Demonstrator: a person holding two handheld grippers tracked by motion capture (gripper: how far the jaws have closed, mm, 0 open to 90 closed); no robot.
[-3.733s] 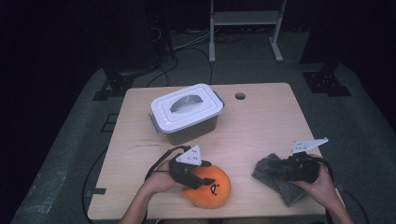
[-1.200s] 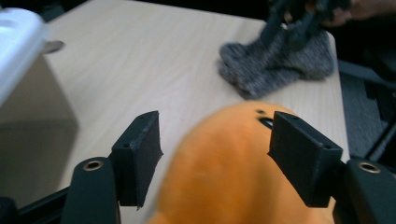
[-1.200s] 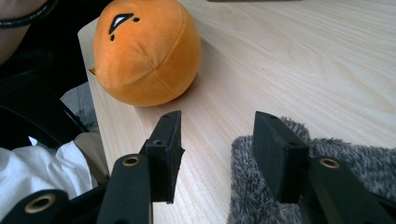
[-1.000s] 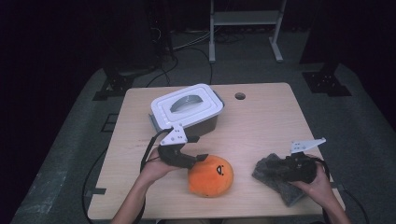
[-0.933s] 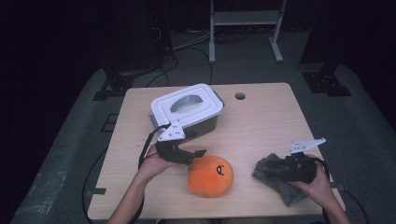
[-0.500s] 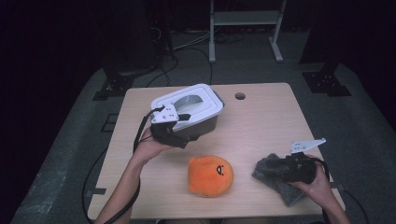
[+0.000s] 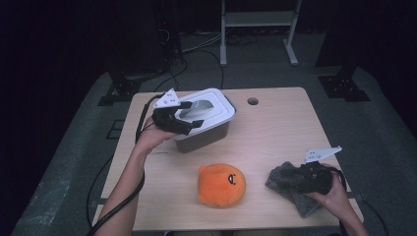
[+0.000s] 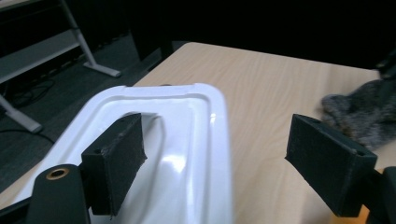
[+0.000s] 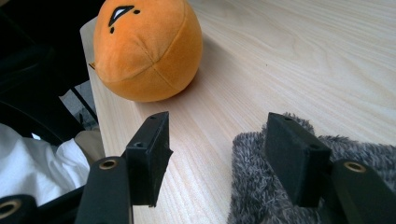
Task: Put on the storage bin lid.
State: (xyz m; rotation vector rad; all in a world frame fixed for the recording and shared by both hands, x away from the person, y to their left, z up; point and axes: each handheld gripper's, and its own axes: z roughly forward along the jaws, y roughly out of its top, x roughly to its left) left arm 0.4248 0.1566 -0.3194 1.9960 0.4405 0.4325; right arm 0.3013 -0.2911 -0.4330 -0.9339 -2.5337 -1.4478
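My left gripper (image 7: 189,114) has just been opening, jaws spread over the box lid (image 7: 211,105); my right gripper (image 9: 217,149) likewise, spread beside the grey cloth (image 9: 261,186)

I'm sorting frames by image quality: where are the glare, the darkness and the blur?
High view: dark all round the lit table. Left gripper view: glare on the white lid, near claw pads soft. Right gripper view: orange plush sharp, grey furry cloth slightly blurred.
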